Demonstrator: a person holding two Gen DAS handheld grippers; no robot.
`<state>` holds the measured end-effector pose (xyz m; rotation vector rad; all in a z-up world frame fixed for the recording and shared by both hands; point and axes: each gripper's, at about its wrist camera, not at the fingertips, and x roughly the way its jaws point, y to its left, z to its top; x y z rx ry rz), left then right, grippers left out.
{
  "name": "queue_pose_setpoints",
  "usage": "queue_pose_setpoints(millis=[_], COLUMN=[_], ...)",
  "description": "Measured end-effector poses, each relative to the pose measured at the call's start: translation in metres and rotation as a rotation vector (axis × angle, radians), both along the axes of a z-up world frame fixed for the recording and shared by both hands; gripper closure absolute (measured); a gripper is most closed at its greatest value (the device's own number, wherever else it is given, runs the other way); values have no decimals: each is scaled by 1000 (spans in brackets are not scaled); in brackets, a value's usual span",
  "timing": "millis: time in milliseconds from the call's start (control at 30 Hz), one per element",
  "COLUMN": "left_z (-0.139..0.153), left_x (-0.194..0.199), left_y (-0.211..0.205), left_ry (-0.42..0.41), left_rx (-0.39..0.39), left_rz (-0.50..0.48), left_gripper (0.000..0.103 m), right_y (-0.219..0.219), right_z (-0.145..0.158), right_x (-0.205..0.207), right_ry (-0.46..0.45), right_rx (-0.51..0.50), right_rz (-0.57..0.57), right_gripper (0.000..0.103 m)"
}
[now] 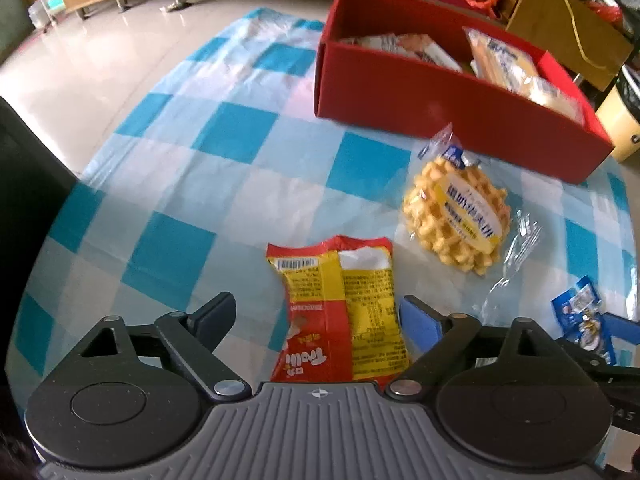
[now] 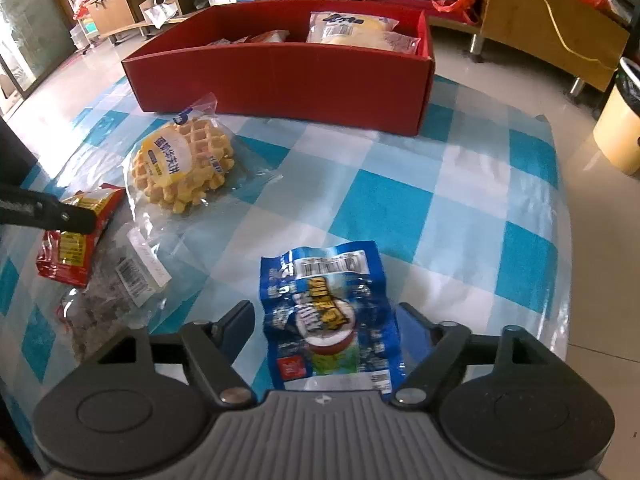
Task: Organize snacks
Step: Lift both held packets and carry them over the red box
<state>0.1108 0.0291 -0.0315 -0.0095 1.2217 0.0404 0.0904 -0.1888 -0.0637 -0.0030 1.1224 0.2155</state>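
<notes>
A red and yellow snack packet (image 1: 340,304) lies on the checked cloth between the fingers of my open left gripper (image 1: 316,316); it also shows in the right wrist view (image 2: 76,236). A blue snack packet (image 2: 328,316) lies between the fingers of my open right gripper (image 2: 326,324); it also shows at the left wrist view's right edge (image 1: 580,320). A wrapped waffle (image 1: 460,216) (image 2: 184,164) lies in front of the red box (image 1: 440,108) (image 2: 280,76), which holds several packets.
The blue and white checked cloth (image 1: 224,184) (image 2: 460,200) covers the floor. A clear bag with dark contents (image 2: 112,296) lies left of the right gripper. A cream bin (image 2: 620,128) stands at the right. Wooden furniture lines the back.
</notes>
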Motion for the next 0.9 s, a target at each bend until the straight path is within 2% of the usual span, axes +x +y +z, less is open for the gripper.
queue_pose_setpoints(millis=[200,267,333,433,900], left_z=[-14,-11,-8,-5,12], left_x=[4,2,0,-2,-10], left_y=[4,3,0,-4,-16], left_ry=[24,14,4,2,-63], left_rx=[15,34,26,39,79], left_rz=[43,36,16,-4,-61], left_gripper=[13,24,38,38,39], right_y=[2,3,5,5,-2], right_z=[-2,-2,-2,0,4], right_x=[1,0,0,0,4], right_ry=[0,-10,-18,-28,-48], right_rx=[4,-10,-31,-49,-2], right_rz=[13,20,25,25,-1], right_gripper=[19,19,26,34,35])
